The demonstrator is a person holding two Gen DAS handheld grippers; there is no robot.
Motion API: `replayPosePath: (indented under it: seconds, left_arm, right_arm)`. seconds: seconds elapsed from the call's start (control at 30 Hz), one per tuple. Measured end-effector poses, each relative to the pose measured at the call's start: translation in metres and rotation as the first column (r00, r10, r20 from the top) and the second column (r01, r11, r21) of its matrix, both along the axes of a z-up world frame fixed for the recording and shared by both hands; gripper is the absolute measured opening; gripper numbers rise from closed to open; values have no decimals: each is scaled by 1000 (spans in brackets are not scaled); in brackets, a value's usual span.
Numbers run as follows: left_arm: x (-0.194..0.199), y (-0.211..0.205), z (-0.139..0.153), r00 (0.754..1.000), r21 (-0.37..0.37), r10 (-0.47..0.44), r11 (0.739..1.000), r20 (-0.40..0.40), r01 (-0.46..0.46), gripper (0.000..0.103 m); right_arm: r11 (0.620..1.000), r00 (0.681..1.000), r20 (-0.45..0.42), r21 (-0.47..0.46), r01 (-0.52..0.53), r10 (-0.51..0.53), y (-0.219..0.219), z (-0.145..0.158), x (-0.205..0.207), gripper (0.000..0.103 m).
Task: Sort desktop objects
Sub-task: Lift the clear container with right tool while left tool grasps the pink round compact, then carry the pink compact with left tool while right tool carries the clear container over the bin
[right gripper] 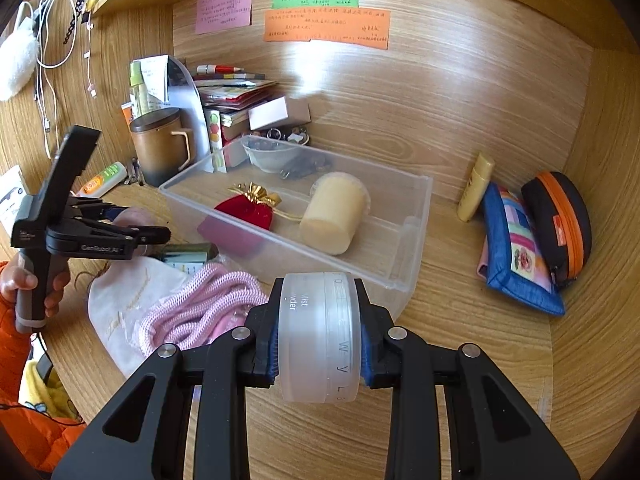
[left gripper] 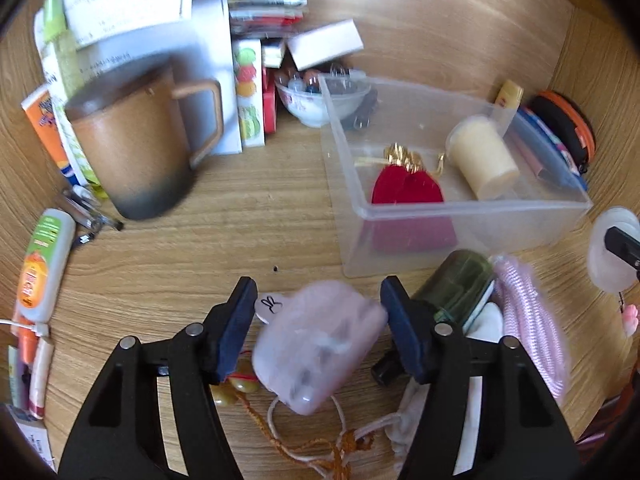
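My left gripper is shut on a pale pink soft case with a white rabbit tag, just above the wooden desk. The right wrist view shows that gripper at the left, held by a hand in an orange sleeve. My right gripper is shut on a frosted round jar with lettering, near the front corner of the clear plastic bin. The bin holds a red pouch with gold trim and a cream cylinder cup.
A brown mug, papers and a bowl crowd the back left. A pink cord, a green bottle and a white drawstring bag lie in front of the bin. A blue pouch and an orange-trimmed case sit at the right.
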State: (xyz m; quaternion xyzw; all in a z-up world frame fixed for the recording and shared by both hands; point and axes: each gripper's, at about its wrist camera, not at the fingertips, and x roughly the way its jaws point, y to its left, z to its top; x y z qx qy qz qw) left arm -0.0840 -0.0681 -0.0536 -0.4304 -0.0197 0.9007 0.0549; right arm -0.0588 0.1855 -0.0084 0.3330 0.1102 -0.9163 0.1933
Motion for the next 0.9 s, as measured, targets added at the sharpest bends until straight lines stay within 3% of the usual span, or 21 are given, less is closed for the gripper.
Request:
replayPosePath:
  seconds: [0.1, 0.2, 0.33, 0.47, 0.57, 0.77, 0.9]
  left_arm:
    - [4, -3, 8, 1000, -7, 4, 1000, -24, -4, 63]
    - [9, -6, 15, 999, -7, 2, 1000, -39, -2, 51]
    - [11, -3, 15, 999, -40, -13, 999, -47, 12, 51]
    - [10, -2, 7, 1000, -30, -27, 999, -1, 27, 51]
    - [10, -2, -3, 1000, -44, -21, 999, 22, 22, 59]
    - [5, -12, -19, 997, 0, -7, 1000, 74, 7, 63]
    - [7, -18, -21, 998, 15, -1, 1000, 63, 0, 63]
  right_arm:
    - [1000, 1000, -10, 1, -7, 7, -2, 3, -2, 27]
    - [1000, 1000, -20, 5, -12, 12, -3, 7, -3, 27]
    - [1000, 999, -33, 9, -14, 15, -4, 12, -6, 27]
    - [1000, 999, -33, 12, -28, 29, -7, 12, -7, 27]
    - [999, 999, -27, 16, -40, 40, -10, 11, -8, 27]
    - [999, 999, -17, 16, -50, 50, -14, 9, -13, 27]
    - [998, 998, -18, 23, -61, 61, -18, 9, -15, 27]
